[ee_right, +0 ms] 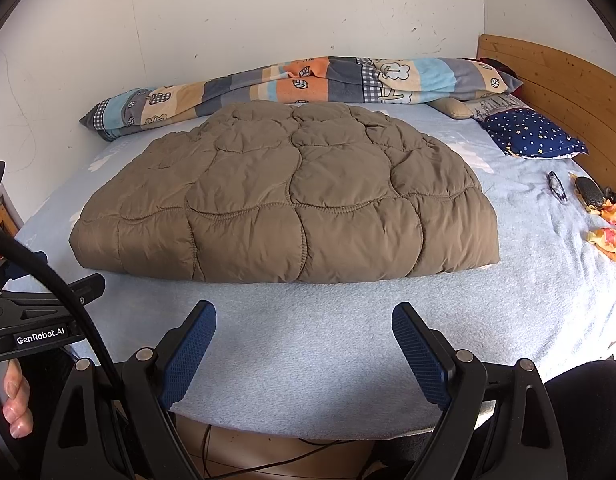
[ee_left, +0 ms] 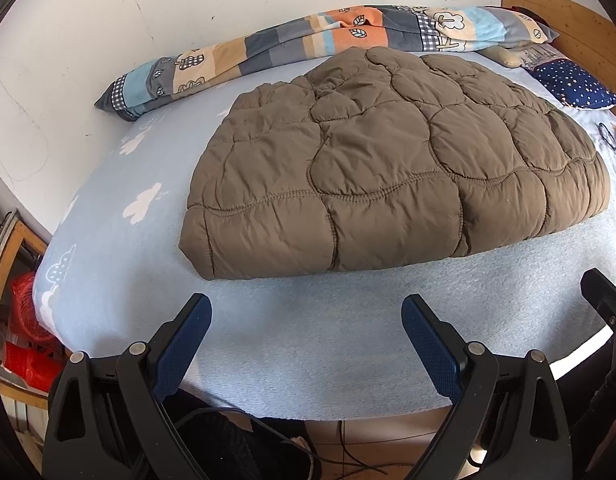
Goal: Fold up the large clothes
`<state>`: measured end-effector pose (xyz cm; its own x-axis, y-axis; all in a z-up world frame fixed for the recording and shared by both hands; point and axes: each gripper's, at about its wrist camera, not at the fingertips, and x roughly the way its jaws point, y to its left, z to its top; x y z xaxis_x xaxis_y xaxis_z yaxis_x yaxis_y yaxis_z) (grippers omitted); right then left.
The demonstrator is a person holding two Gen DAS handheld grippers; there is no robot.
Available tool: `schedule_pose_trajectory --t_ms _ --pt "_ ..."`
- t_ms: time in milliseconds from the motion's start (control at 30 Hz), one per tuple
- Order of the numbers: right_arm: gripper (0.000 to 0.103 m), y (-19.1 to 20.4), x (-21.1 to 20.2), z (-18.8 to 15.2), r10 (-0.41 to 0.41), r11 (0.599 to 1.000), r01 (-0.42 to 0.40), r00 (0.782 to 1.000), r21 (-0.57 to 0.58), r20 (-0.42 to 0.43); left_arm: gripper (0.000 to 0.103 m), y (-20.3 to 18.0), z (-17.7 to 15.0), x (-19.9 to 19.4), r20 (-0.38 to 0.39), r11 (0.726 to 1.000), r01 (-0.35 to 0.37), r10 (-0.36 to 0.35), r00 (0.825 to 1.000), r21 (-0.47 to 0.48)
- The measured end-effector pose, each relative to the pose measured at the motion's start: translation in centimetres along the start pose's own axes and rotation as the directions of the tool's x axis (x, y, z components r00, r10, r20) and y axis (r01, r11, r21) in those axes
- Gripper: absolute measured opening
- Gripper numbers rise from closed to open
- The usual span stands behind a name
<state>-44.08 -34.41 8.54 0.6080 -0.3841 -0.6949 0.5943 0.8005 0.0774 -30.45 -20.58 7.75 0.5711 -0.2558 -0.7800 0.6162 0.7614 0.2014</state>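
Both the left gripper (ee_left: 306, 340) and the right gripper (ee_right: 304, 348) are hanging spread wide and empty over the bed (ee_right: 308, 360) edge. The quilted brown jacket (ee_right: 284, 200) is lying ahead, long axis crosswise, roughly equally near both.

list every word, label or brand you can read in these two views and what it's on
"GenRobot.AI": white lettering on the black body of the left claw, seen at the left edge of the right wrist view.
Patchwork blanket: printed leaves, trees and some letter-like shapes, too folded and small to read.
Brown quilted garment, blue sheet, star-print pillow: no text visible.
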Motion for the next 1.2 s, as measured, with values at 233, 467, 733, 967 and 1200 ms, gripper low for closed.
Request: schedule_pose_trajectory --t_ms 233,467,733,967,1200 --pt "0.093 -0.08 0.01 0.02 -0.001 1.0 0.001 1.0 0.002 0.0 0.096 -0.05 -0.1 0.15 -0.005 1.0 -0.004 0.004 1.0 0.002" --pt "0.093 -0.14 -0.04 0.03 -0.002 1.0 0.002 1.0 0.003 0.003 0.096 0.01 -0.18 0.32 -0.011 1.0 -0.005 0.005 1.0 -0.001" --pt "0.093 -0.34 -0.07 0.04 -0.001 1.0 0.001 1.0 0.005 0.002 0.096 0.11 -0.17 0.38 -0.015 1.0 -0.004 0.004 1.0 -0.002" --pt "0.093 -0.39 -0.11 0.03 -0.002 1.0 0.002 1.0 0.005 0.002 0.096 0.27 -0.15 0.43 -0.022 1.0 -0.008 0.007 1.0 -0.008" --pt "0.093 -0.55 -0.23 0.03 0.003 1.0 -0.003 1.0 0.004 0.005 0.096 0.7 -0.22 0.42 -0.037 1.0 0.017 -0.018 0.999 -0.024"
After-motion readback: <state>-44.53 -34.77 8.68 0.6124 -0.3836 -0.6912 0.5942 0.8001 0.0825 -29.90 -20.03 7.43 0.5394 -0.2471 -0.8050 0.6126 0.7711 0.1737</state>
